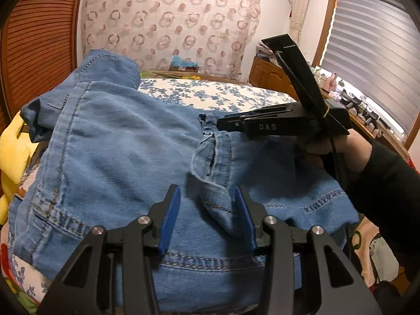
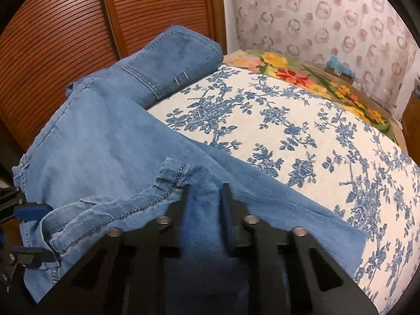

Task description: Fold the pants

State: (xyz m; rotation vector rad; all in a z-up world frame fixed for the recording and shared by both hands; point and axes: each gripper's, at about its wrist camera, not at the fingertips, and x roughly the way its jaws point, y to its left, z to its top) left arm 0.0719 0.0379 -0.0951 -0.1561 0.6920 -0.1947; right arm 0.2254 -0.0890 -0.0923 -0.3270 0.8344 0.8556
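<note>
Light blue denim pants [image 1: 118, 141] lie rumpled on the bed, legs reaching toward the far left by the wooden doors [image 2: 110, 131]. My left gripper [image 1: 207, 197] hovers over the waist area with its blue pads apart, a fold of denim by the fly [image 1: 218, 204] lying between them. My right gripper [image 1: 223, 126], seen in the left wrist view, reaches in from the right over the waistband, held by a gloved hand. In the right wrist view, the right gripper [image 2: 204, 191] has denim lying between and over its fingers, which stand a little apart.
The bed has a white cover with blue flowers [image 2: 302, 136] and a bright floral blanket [image 2: 302, 76] at its far edge. Slatted wooden doors [image 2: 65, 26] stand at the left. A yellow cloth [image 1: 10, 152] lies at the left. A window with blinds [image 1: 367, 52] is at the right.
</note>
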